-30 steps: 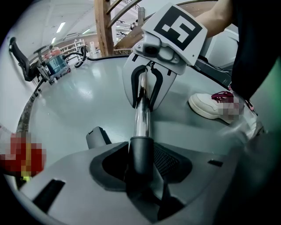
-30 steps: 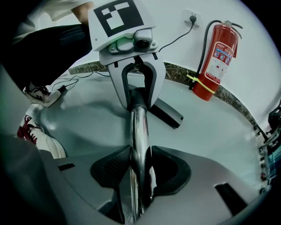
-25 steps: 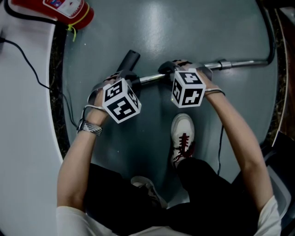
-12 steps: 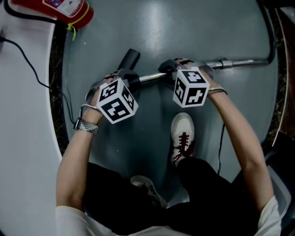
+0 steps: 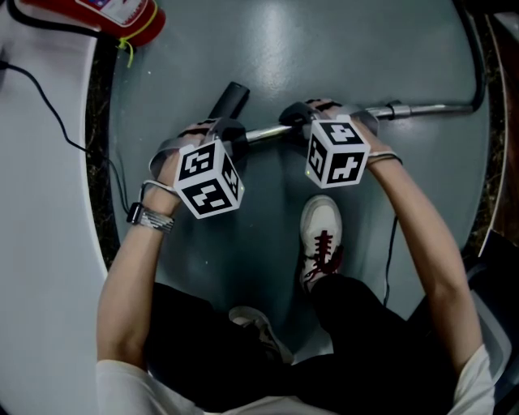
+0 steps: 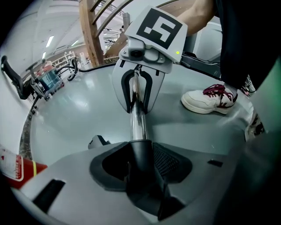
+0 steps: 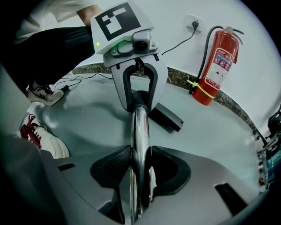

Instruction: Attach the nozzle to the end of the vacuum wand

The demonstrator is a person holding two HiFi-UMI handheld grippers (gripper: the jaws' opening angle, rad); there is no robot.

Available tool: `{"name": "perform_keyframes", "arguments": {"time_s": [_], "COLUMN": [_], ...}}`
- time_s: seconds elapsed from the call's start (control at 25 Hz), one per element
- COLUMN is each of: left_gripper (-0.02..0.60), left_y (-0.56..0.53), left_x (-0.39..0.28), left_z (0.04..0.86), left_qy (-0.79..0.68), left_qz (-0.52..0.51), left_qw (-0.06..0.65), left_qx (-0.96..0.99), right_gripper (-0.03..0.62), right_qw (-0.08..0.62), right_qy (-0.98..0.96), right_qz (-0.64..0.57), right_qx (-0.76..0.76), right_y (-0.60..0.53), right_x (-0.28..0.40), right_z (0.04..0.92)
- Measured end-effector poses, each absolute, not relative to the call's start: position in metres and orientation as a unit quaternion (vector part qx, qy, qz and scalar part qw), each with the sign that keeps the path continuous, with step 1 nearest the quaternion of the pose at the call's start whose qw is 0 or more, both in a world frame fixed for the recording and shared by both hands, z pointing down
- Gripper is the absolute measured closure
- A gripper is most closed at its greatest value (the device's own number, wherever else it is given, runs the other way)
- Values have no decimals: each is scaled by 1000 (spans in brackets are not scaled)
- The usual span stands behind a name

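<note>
The chrome vacuum wand [image 5: 422, 108] lies across the grey floor from the right toward the middle. Its left end sits inside the collar of the black nozzle [image 5: 231, 101], which angles away up and left. My left gripper [image 5: 223, 134] is shut on that black collar [image 6: 140, 154], with the wand [image 6: 137, 114] running straight out from its jaws to the other gripper. My right gripper [image 5: 312, 121] is shut on the chrome tube [image 7: 139, 145] a short way to the right. In the right gripper view the nozzle's black body [image 7: 169, 117] shows beyond the left gripper [image 7: 139, 83].
A red fire extinguisher [image 5: 122, 20] lies at the top left, near the wall [image 7: 217, 66]. A black cable [image 5: 49, 113] runs along the white surface at left. The person's white shoe [image 5: 320, 235] stands just below the wand. A dark hose [image 5: 478, 73] curves off the wand's right end.
My left gripper has rolled a little about its own axis, and its marker cube has shifted slightly left. The right gripper and the wand have kept still.
</note>
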State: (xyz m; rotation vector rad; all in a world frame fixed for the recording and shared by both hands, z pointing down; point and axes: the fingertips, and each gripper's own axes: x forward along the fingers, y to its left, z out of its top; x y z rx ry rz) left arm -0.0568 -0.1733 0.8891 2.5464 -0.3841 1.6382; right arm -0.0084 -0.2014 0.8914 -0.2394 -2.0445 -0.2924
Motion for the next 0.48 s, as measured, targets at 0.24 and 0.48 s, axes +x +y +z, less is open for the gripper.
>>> {"name": "perform_keyframes", "arguments": {"time_s": [0.24, 0.48], "left_gripper": [410, 416], "left_y": [-176, -181], "left_x": [-58, -57], "left_z": [889, 889], "left_qy": [-133, -165], "left_qz": [538, 537], "left_qw": [47, 101], "left_qx": [831, 821], "right_gripper": [431, 433], "right_qw": [507, 503], "right_qy": [-847, -851], "right_qz": [-126, -130], "right_qx": [-96, -83], "right_y": [-203, -206], "right_x": [-10, -11], "right_z": [891, 889]}}
